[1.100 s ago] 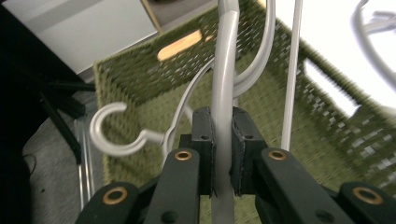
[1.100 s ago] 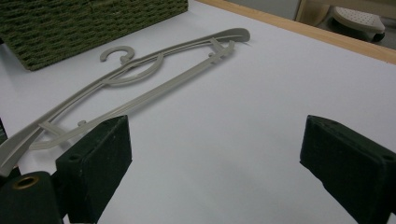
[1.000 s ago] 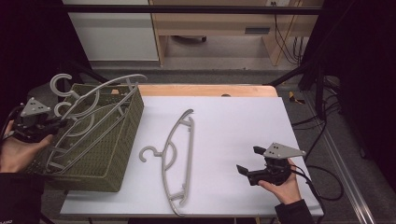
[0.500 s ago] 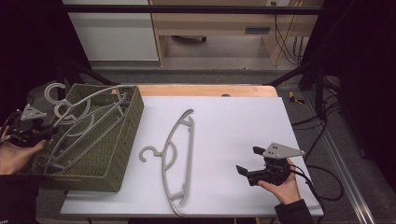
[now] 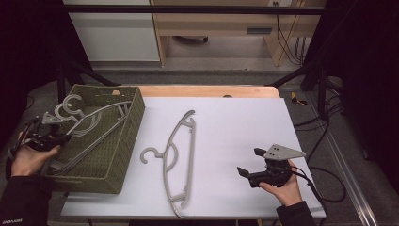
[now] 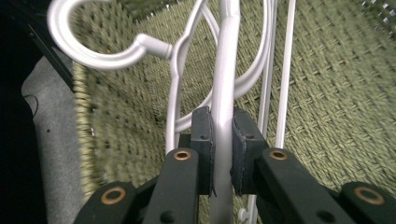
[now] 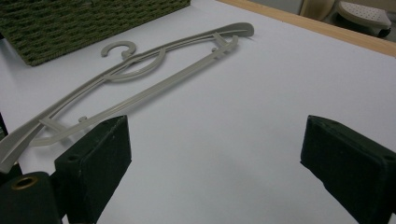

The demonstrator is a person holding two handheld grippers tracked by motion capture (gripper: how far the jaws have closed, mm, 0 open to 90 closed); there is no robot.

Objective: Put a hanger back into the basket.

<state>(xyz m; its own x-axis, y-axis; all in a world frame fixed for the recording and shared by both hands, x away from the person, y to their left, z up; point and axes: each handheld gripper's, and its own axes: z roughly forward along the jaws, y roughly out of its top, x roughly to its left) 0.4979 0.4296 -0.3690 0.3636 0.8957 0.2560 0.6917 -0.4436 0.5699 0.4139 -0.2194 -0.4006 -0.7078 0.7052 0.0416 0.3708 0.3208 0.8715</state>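
Left claw (image 6: 222,140) grips hanger (image 6: 224,70) over basket (image 6: 336,93).

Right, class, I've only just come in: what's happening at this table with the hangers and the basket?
A person holds a tool in each hand. The left tool is shut on a grey hanger that lies partly in the green woven basket, its hook over the basket's left edge. A second hanger lies flat on the white table, untouched. The right tool is open, with nothing between its pads, near the table's right front.
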